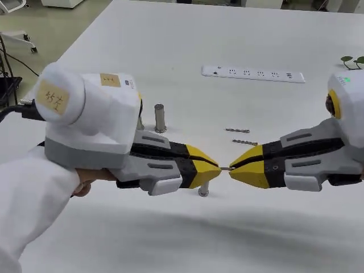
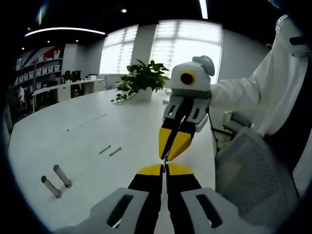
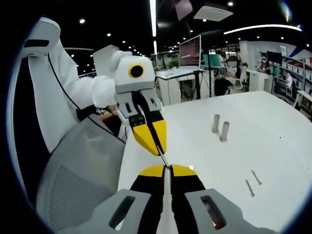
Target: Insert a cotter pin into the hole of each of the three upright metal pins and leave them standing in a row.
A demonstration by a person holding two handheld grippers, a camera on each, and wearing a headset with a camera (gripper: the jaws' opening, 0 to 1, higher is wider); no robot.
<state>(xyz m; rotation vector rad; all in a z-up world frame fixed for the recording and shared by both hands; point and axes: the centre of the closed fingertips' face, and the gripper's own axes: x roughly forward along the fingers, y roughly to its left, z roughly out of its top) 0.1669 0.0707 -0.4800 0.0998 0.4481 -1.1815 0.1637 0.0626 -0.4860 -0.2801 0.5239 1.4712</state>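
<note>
A thin cotter pin [image 1: 225,168] is held in the air above the desk [image 1: 170,51], bridging the small gap between the two yellow-tipped tools. It is pinched at one end by the closed jaws of the left hand-held gripper [image 1: 216,169] and at the other by the closed jaws of the right hand-held gripper [image 1: 232,170], which meet it tip to tip. In the right gripper view the same cotter pin [image 3: 163,158] is seen running from the left tool's tips into that view's own jaws.

Just under the left tips a near metal pin [image 1: 203,192] stands on the desk, its upper part covered by the jaws. Farther back a tall metal pin [image 1: 160,118] stands upright, and beside it a hidden metal pin [image 1: 140,122] is largely masked by the left tool's white body. Two spare cotter pins [image 1: 237,131] lie flat on the desk, near one another, behind the right tips. A white power strip [image 1: 253,73] lies farther off, and plant leaves [image 1: 352,60] show at the far right edge.

A yellow label [image 1: 53,96] with handwritten marks is stuck on the left tool; the writing cannot be read with certainty.
</note>
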